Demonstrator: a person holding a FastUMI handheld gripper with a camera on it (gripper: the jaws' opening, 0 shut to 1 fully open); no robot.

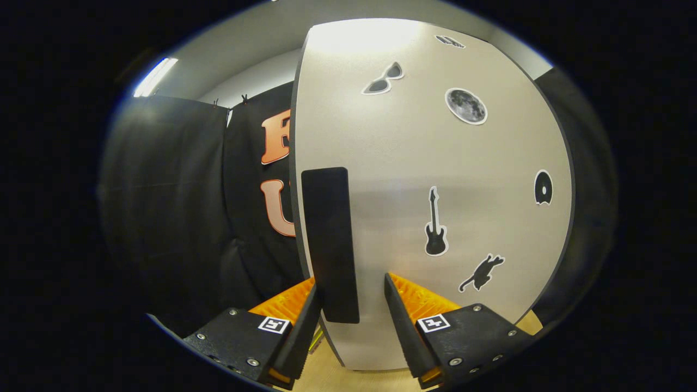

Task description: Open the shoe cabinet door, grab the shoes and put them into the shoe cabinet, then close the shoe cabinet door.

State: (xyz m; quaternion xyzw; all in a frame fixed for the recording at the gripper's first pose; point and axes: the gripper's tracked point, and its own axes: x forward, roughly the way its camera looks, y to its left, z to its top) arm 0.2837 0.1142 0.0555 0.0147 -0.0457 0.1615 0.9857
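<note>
While my gripper stands with its fingers apart, straddling the lower end of the handle without pressing it, I would close squarely on that flat matte bar before swinging the shoe cabinet door. Its pale, smooth panel carries stickers, a guitar and a moon among them.

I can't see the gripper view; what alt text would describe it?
The gripper has its fingers open on either side of the black handle at the edge of a pale cabinet door. The door carries stickers: sunglasses, a moon, a guitar, a cat.
</note>
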